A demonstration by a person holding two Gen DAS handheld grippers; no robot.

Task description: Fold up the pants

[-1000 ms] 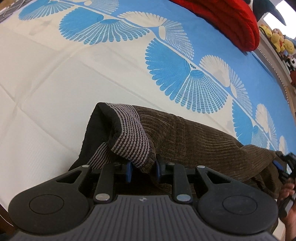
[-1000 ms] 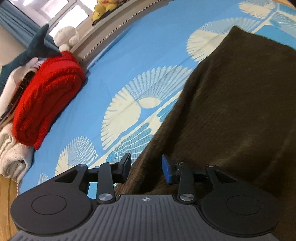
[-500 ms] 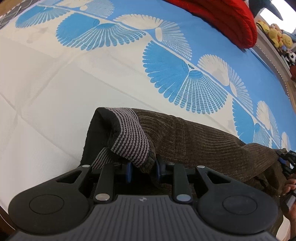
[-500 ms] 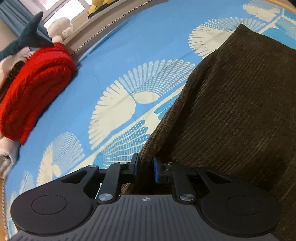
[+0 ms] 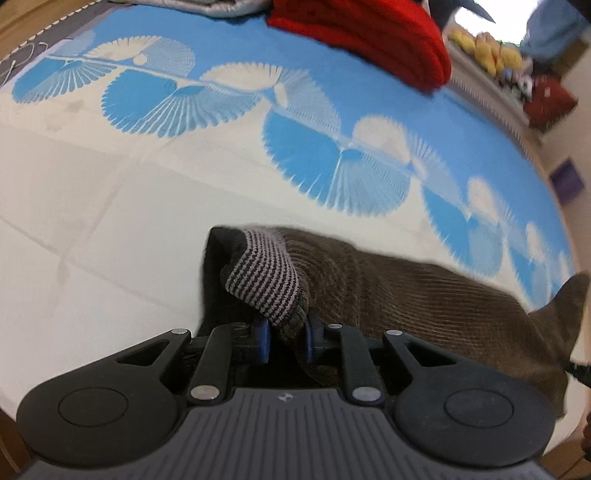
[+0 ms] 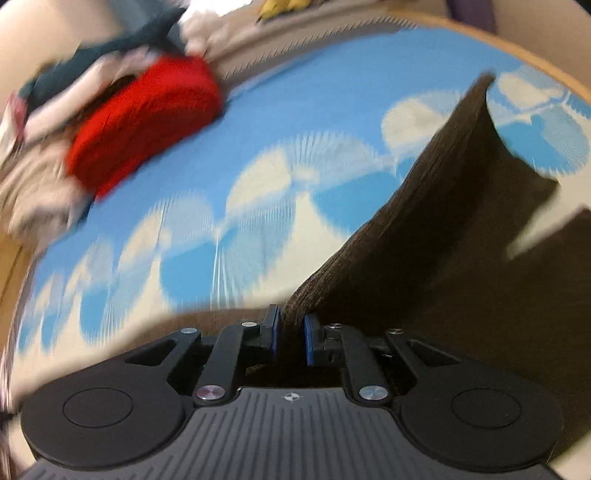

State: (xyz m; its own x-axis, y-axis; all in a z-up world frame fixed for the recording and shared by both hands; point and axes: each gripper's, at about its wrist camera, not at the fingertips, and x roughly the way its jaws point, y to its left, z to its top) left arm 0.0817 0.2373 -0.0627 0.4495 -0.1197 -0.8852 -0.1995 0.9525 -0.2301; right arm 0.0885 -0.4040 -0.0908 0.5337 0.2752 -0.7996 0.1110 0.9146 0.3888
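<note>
Pants (image 5: 406, 291), brown corduroy, lie partly lifted over the blue-and-white patterned bed (image 5: 110, 206). We see the left hand-held gripper (image 5: 286, 334) clamped on their striped waistband (image 5: 264, 282) and the right hand-held gripper (image 6: 290, 338) clamped on a raised fabric edge; a red blanket (image 6: 144, 125) lies well apart.

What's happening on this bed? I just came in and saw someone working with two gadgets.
A person is folding brown corduroy pants on a blue-and-white patterned bedspread. The left hand-held gripper is shut on the end with the striped knit band. The right hand-held gripper is shut on another edge of the fabric, which rises off the bed. The right view is motion-blurred. A folded red blanket lies farther back.
</note>
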